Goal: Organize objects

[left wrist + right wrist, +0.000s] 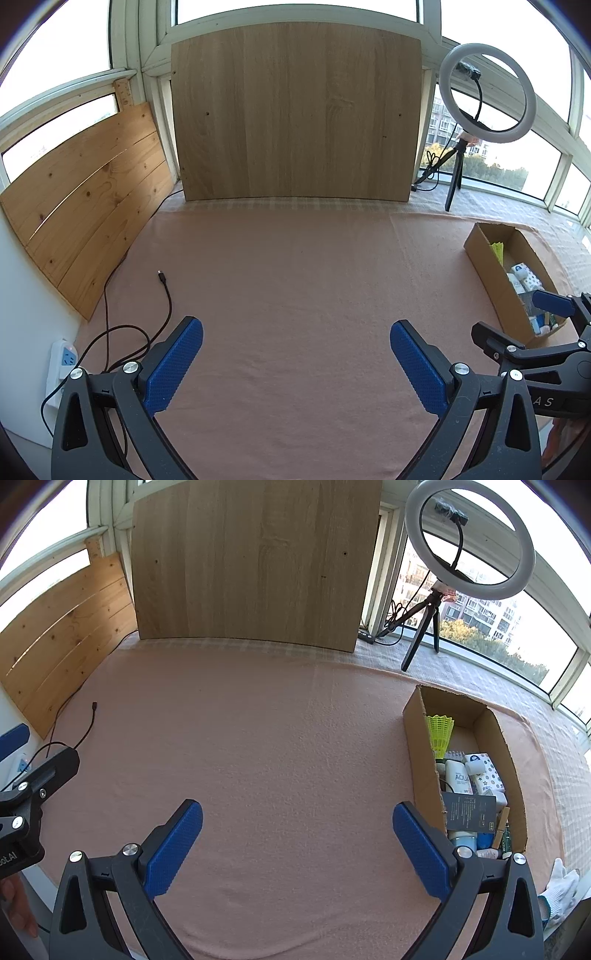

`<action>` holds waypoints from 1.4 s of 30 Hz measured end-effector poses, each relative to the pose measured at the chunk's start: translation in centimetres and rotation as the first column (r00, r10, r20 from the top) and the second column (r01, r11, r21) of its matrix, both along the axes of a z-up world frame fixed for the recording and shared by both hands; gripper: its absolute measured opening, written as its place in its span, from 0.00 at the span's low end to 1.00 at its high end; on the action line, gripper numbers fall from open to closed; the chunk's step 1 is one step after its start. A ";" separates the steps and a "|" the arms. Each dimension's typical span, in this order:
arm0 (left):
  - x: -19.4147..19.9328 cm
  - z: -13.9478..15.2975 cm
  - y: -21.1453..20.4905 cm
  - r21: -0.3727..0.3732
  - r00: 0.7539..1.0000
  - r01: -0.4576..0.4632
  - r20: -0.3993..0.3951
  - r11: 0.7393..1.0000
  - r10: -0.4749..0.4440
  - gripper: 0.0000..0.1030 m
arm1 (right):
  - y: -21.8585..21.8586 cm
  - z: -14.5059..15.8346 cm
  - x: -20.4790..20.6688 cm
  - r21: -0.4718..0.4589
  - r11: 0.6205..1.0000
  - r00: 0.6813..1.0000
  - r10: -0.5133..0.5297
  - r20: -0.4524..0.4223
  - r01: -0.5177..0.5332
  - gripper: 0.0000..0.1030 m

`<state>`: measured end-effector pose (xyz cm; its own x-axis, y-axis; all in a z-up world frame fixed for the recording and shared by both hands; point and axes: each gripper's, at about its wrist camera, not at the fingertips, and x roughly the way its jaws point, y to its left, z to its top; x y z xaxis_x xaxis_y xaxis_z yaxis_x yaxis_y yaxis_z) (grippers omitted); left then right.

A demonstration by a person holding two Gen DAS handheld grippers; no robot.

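Both grippers wide and empty; the things sit in the box.
Your left gripper (295, 365) and right gripper (297, 845) hold nothing. The cardboard box (421, 771) is just right of your right gripper. The yellow shuttlecock (440, 733) looks light and bendy, so pinch its round tip softly.

Wide stretch of pink cloth (277, 738) bare ahead of both grippers, free passage across middle. Cardboard box (419, 746) blocks right side, packed with items. Black cable (168, 302) trails along left edge. Upright wood board (295, 110) closes far end; ring light tripod (424, 627) stands far right.
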<state>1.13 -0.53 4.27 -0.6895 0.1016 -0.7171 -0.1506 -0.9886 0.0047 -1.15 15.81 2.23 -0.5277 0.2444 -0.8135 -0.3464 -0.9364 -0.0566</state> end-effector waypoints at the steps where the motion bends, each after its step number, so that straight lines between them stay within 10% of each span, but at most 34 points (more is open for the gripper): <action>1: 0.0 0.0 0.0 0.001 1.000 0.000 0.001 1.000 0.000 1.00 | 0.0 0.0 0.0 0.000 1.000 1.000 0.001 0.000 -0.001 0.99; 42: -0.8 -0.3 0.4 -0.009 1.000 0.029 0.008 1.000 -0.029 1.00 | 0.7 0.0 -0.4 0.003 1.000 1.000 0.003 0.005 -0.003 0.99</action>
